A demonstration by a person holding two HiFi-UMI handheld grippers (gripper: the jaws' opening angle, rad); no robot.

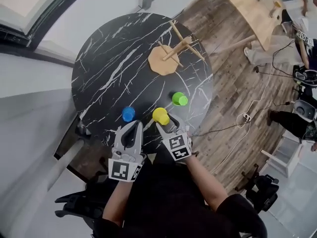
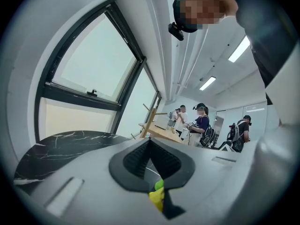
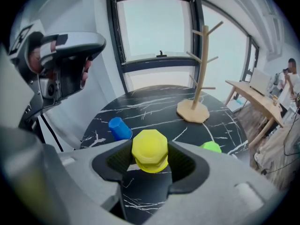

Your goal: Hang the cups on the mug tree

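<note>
Right gripper view: the right gripper (image 1: 167, 125) is tilted steeply down at the near edge of the round marble table (image 1: 109, 58). Its jaws are spread wide and pressed on either side of the yellow cup (image 3: 149, 150), which is held upside down between the pads. The blue cup (image 1: 128, 114) is seen just ahead and to the left of those jaws, and the green cup (image 1: 180, 98) ahead to the right, both on the table. The wooden mug tree (image 3: 200, 69) is stood well beyond them, across the table. The left gripper (image 1: 132, 130) is held almost level just beside the right one, forearm stretched forward, its jaws closed together on nothing.
</note>
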